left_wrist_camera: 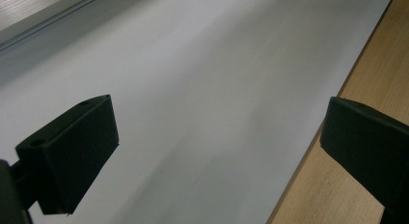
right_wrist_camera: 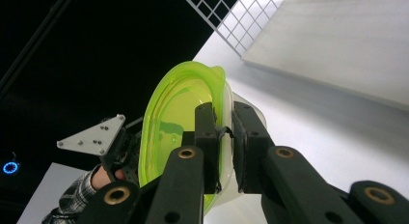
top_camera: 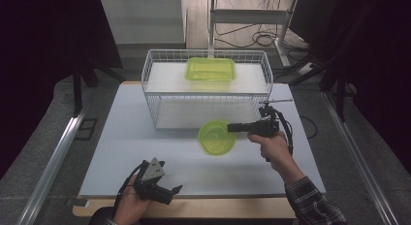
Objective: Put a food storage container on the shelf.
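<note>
Green round container (top_camera: 216, 137) pinched at its rim by our right gripper (top_camera: 231, 128), held above the white table (top_camera: 121, 137) in front of the wire basket (top_camera: 155, 96).

We see our right gripper's two black jaws squeezed together on the rim of the translucent container, one jaw inside it and one outside; in the right gripper view the container (right_wrist_camera: 178, 122) stands on edge between them, its opening turned towards the other hand. It hangs just in front of the white wire basket, where a green rectangular tub (top_camera: 211, 69) lies on the upper shelf. Our left gripper (top_camera: 167, 192) rests low at the near edge of the table, well apart from the container; its jaws stand wide apart with nothing between them, white table and wooden edge (left_wrist_camera: 337, 89) showing through the gap.
</note>
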